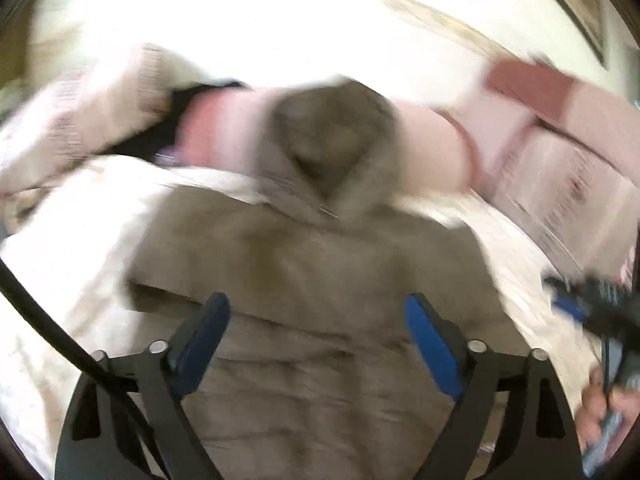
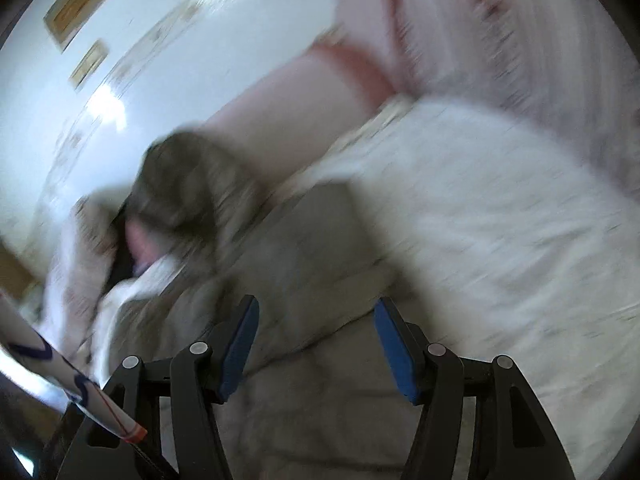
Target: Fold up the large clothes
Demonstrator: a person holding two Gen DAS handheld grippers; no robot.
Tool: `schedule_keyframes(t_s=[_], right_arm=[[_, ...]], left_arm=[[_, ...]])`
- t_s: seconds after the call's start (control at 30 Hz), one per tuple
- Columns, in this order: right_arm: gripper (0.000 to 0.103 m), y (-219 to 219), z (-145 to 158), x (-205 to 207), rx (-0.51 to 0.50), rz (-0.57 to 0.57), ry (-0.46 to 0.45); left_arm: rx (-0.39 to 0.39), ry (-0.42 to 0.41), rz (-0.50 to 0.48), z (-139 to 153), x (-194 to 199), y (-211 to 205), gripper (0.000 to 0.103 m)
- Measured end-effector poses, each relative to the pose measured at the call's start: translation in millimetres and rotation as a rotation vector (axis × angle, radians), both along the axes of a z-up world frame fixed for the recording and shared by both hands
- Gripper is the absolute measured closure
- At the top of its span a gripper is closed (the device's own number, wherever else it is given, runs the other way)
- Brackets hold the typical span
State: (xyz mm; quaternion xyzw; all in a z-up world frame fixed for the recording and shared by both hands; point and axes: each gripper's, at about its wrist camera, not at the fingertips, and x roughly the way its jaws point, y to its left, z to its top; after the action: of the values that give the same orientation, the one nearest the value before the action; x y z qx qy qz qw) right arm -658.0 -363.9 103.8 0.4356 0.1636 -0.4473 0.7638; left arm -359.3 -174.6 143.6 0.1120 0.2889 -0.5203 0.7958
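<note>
A beige quilted hooded jacket lies flat on a white bed, hood pointing away from me. My left gripper is open and empty above the jacket's lower body. My right gripper is open and empty above the jacket, near its right edge; the hood lies to the far left. The right gripper also shows at the right edge of the left wrist view, held in a hand. Both views are blurred.
The white bedcover spreads to the right of the jacket. Pink and patterned pillows and other bedding lie at the bed's head. A wall with framed pictures stands behind.
</note>
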Motion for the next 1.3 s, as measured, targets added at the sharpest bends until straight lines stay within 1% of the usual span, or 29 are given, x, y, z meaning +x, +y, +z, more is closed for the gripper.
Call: schedule_keyframes(t_s=[0.03, 0.07, 0.13, 0.17, 0.23, 0.3, 0.33, 0.37, 0.47, 0.57, 0.6, 0.67, 0.7, 0.73, 0.77, 0.8, 0.87, 0.9, 0.93, 1.0, 1.03, 1.1, 1.13, 1.17, 1.2, 1.23, 1.3], right_arm=[[0.038, -1.8, -9.4, 12.3, 0.046, 0.067, -0.063], [0.038, -2.8, -16.1, 21.2, 0.080, 0.106, -0.097], [0.038, -5.2, -32.4, 43.8, 0.151, 0.181, -0.178], [0.038, -6.3, -40.0, 54.5, 0.181, 0.203, -0.209], [0.038, -8.2, -50.5, 71.7, 0.219, 0.225, -0.243], [0.039, -10.9, -59.9, 91.6, 0.246, 0.246, -0.251], [0.044, -13.0, -63.2, 99.2, 0.252, 0.253, -0.249], [0.049, -13.2, -66.6, 108.7, 0.253, 0.261, -0.247], [0.049, -13.6, -70.1, 124.6, 0.249, 0.276, -0.241], [0.049, -12.2, -73.2, 137.5, 0.231, 0.271, -0.201], [0.049, -14.8, -76.1, 138.8, 0.234, 0.269, -0.199], [0.049, -18.0, -82.4, 139.9, 0.251, 0.259, -0.208], [0.049, -20.2, -87.0, 140.8, 0.264, 0.258, -0.229], [0.056, -21.4, -89.0, 142.1, 0.268, 0.264, -0.243], [0.072, -22.5, -90.1, 143.2, 0.266, 0.270, -0.247], [0.080, -22.6, -88.5, 144.5, 0.253, 0.273, -0.225], [0.084, -22.5, -83.1, 141.4, 0.229, 0.267, -0.207], [0.084, -20.9, -80.3, 137.1, 0.220, 0.258, -0.204], [0.084, -20.7, -74.4, 131.4, 0.203, 0.235, -0.181], [0.084, -19.9, -65.2, 121.3, 0.165, 0.183, -0.117], [0.084, -19.9, -59.1, 113.5, 0.135, 0.133, -0.053], [0.084, -21.6, -52.7, 98.9, 0.098, 0.047, 0.037], [0.084, -23.3, -53.1, 95.3, 0.097, 0.034, 0.054], [0.084, -26.6, -56.8, 92.6, 0.114, 0.031, 0.072], [0.084, -29.5, -63.1, 89.9, 0.142, 0.029, 0.071], [0.084, -30.7, -68.5, 88.8, 0.166, 0.026, 0.072], [0.084, -32.7, -74.1, 91.2, 0.183, 0.026, 0.105]], left_arm=[[-0.017, 0.011, 0.043, 0.3, 17.7, 9.4, 0.013], [-0.025, 0.027, 0.071, 0.2, 32.7, 11.9, 0.013], [-0.047, 0.102, 0.151, -9.7, 80.8, 20.6, 0.013], [-0.063, 0.135, 0.178, -16.2, 97.8, 24.8, 0.013], [-0.067, 0.197, 0.204, -27.9, 124.8, 31.0, 0.013], [-0.055, 0.270, 0.244, -42.8, 155.7, 31.4, 0.014], [-0.058, 0.287, 0.255, -46.0, 160.8, 30.1, 0.014], [-0.073, 0.324, 0.266, -51.1, 172.9, 31.7, 0.014], [-0.098, 0.394, 0.260, -58.9, 191.4, 29.6, 0.014], [-0.100, 0.419, 0.288, -66.9, 206.3, 33.4, 0.014], [-0.098, 0.442, 0.300, -72.8, 211.6, 32.9, 0.014], [-0.092, 0.492, 0.318, -85.7, 221.5, 29.8, 0.014], [-0.094, 0.520, 0.322, -90.0, 223.3, 30.3, 0.014], [-0.097, 0.540, 0.320, -92.9, 224.4, 29.3, 0.014], [-0.101, 0.568, 0.310, -97.1, 226.2, 27.7, 0.013], [-0.103, 0.586, 0.299, -100.0, 226.2, 25.3, 0.013], [-0.096, 0.571, 0.300, -100.3, 224.7, 22.4, 0.013], [-0.088, 0.553, 0.296, -98.9, 222.5, 20.3, 0.014], [-0.082, 0.543, 0.291, -98.5, 221.3, 18.9, 0.014], [-0.070, 0.525, 0.285, -97.6, 216.9, 16.0, 0.014], [-0.067, 0.518, 0.283, -97.3, 215.2, 14.7, 0.013], [-0.042, 0.483, 0.277, -96.8, 208.8, 10.1, 0.013], [-0.026, 0.457, 0.272, -96.7, 204.4, 6.7, 0.013], [-0.011, 0.439, 0.267, -97.3, 200.5, 3.7, 0.013], [0.010, 0.420, 0.261, -98.4, 196.1, -0.7, 0.013], [0.035, 0.398, 0.252, -100.2, 191.5, -5.9, 0.013], [0.091, 0.345, 0.235, -105.8, 180.8, -17.0, 0.013]])
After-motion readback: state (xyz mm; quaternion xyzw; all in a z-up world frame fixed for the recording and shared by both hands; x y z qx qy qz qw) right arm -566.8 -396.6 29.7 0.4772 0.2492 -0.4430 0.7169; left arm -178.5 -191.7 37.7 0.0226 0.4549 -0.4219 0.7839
